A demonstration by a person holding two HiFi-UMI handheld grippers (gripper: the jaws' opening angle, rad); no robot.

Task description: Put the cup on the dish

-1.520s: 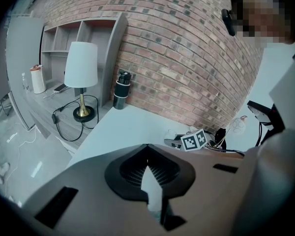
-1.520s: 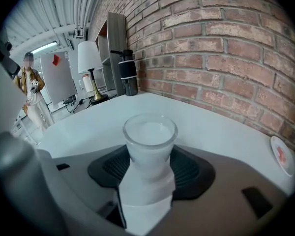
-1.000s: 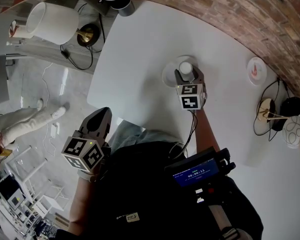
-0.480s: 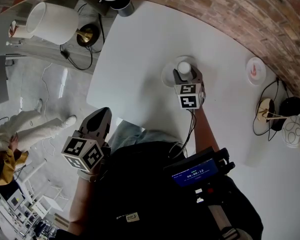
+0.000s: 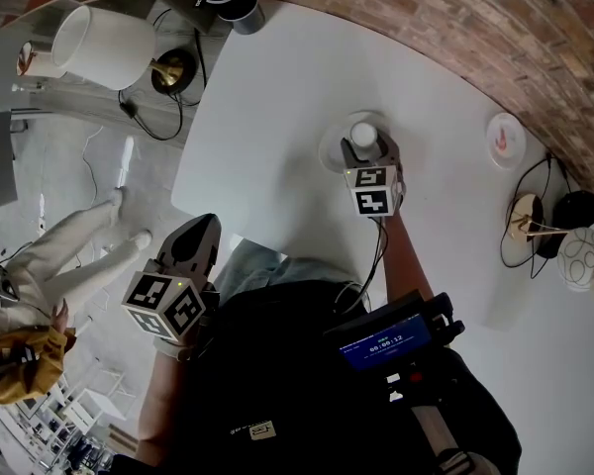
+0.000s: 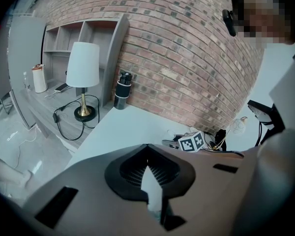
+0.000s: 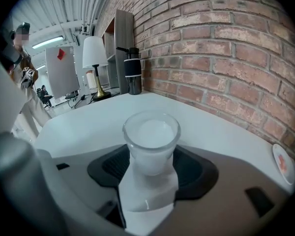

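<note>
Right tool [image 5: 366,148] barely shifted, still pinching the cup [image 5: 364,133] over the dish [image 5: 330,152]; placement looks nearly done, release next; left tool [image 5: 195,234] pressed together, empty, idle.

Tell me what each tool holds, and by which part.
The right tool grips the cup by its lower wall, one jaw on either side, rim clear above. The left tool holds nothing; its jaws are together.
</note>
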